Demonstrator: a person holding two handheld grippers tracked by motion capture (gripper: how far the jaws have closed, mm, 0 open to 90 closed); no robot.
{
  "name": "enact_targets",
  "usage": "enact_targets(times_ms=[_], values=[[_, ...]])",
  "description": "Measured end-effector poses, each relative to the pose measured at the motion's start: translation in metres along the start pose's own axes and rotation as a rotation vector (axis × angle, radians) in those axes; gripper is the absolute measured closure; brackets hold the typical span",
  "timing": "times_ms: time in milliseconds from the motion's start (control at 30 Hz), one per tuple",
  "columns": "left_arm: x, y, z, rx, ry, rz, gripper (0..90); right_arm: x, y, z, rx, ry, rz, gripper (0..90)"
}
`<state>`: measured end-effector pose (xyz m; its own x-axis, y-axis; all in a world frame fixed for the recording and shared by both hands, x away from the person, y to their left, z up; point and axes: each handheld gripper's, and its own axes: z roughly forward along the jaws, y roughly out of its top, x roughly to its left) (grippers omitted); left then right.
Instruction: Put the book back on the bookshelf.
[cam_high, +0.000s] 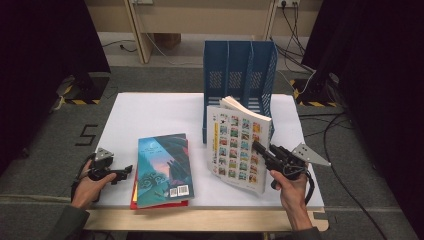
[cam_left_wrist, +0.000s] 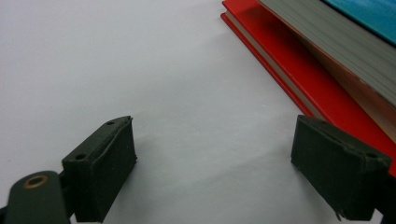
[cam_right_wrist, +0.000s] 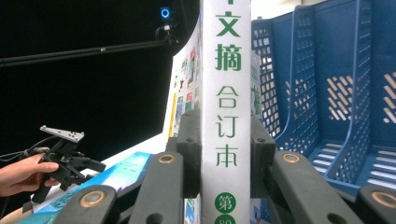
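My right gripper (cam_high: 259, 148) is shut on a thick white book (cam_high: 237, 145) whose cover shows a grid of small coloured pictures. The book stands tilted on end just in front of the blue file rack (cam_high: 240, 75). In the right gripper view both jaws of the right gripper (cam_right_wrist: 226, 140) press on the book's spine (cam_right_wrist: 226, 70), which carries green characters. My left gripper (cam_high: 127, 171) rests low at the table's left front, open, with nothing between its jaws (cam_left_wrist: 212, 149). Right beside it lies a teal-covered book (cam_high: 162, 167) stacked on a red book (cam_left_wrist: 299, 70).
The rack (cam_right_wrist: 327, 93) has three upright slots and stands at the back of the white table (cam_high: 150, 115). Cables and dark stands lie on the floor around the table. A hand holding the left gripper (cam_right_wrist: 88, 164) appears in the right gripper view.
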<state>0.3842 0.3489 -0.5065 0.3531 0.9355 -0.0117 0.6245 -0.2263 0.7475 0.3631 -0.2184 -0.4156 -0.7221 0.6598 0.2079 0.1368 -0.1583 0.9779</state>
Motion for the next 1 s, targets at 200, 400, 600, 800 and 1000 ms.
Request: enact_targets(times_ms=[200,400,600,800,1000], values=[[0.0,0.0,0.0,0.0,0.001,0.001,12.8,0.002,-0.006,-0.01,-0.009,-0.012,-0.01,73.6],[0.0,0.0,0.0,-0.002,0.001,0.004,13.4,0.007,-0.01,-0.024,-0.02,-0.025,-0.032,73.6],[-0.001,0.0,-0.001,-0.002,0.001,0.008,13.8,0.016,-0.014,-0.039,-0.013,-0.044,-0.09,73.4],[-0.001,0.0,-0.001,-0.002,0.001,0.01,13.9,0.024,-0.016,-0.047,-0.002,-0.035,-0.131,73.1],[-0.001,0.0,-0.001,-0.002,0.0,0.01,14.0,0.03,-0.017,-0.052,0.012,-0.03,-0.137,71.9]])
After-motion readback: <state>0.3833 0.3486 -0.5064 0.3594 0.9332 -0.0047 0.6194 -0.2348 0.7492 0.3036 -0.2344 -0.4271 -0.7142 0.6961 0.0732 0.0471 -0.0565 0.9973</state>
